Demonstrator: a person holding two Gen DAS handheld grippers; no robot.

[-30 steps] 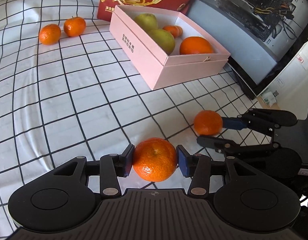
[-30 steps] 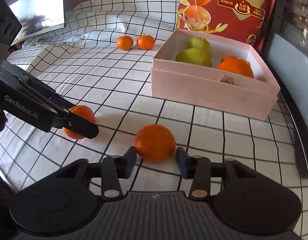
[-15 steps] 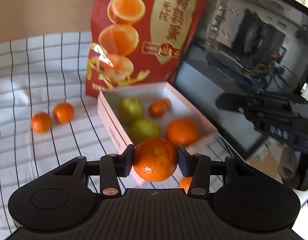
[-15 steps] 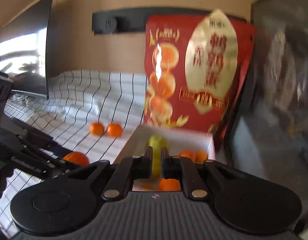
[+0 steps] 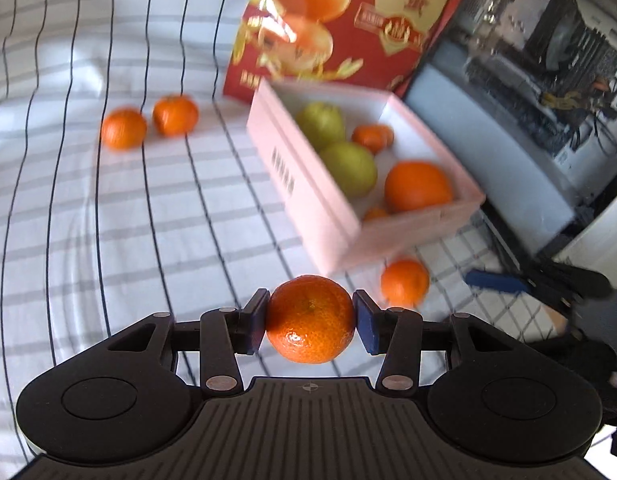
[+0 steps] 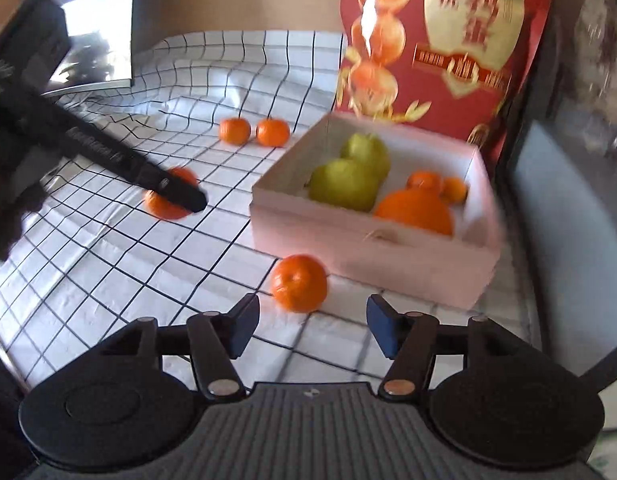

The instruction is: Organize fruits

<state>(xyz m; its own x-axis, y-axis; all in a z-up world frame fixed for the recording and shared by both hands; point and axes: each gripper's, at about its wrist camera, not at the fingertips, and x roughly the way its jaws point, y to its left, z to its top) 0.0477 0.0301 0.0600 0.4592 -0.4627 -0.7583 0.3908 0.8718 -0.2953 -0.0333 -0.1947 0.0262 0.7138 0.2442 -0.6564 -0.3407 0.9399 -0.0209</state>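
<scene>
a: what did you see on the checked cloth [image 5: 108, 220]?

b: the left gripper [image 5: 310, 320] was pinching one mandarin [image 5: 310, 318] between its blue pads, lifted off the cloth, short of the near corner of the pink box [image 5: 308, 204].

a: and the other one?

b: the right gripper [image 6: 310, 328] had its jaws opening, spread wide with nothing between them. one loose mandarin [image 6: 299, 282] lay on the cloth just ahead of its fingertips, close to the box's front wall.

a: how many fruits did you count?

b: in the box, two green pears [image 6: 348, 176] side by side, one big orange [image 6: 416, 212] against the near wall, and two small mandarins [image 6: 438, 186] behind it. from the left wrist view a bit of orange peeped out low in the near corner of the box, but i couldn't tell what it was.

a: and outside the box?

b: four mandarins in all: the one in the left gripper, the one lying by the right gripper, and a pair [image 5: 148, 124] sitting together well off on the far side of the cloth, nearly touching.

a: anything else around?

b: one red bag [image 6: 444, 40] printed with oranges stood upright right behind the box. a dark screen [image 6: 88, 36] stood past the cloth's far left edge, and an open computer case [image 5: 548, 40] was on the right of the box.
</scene>
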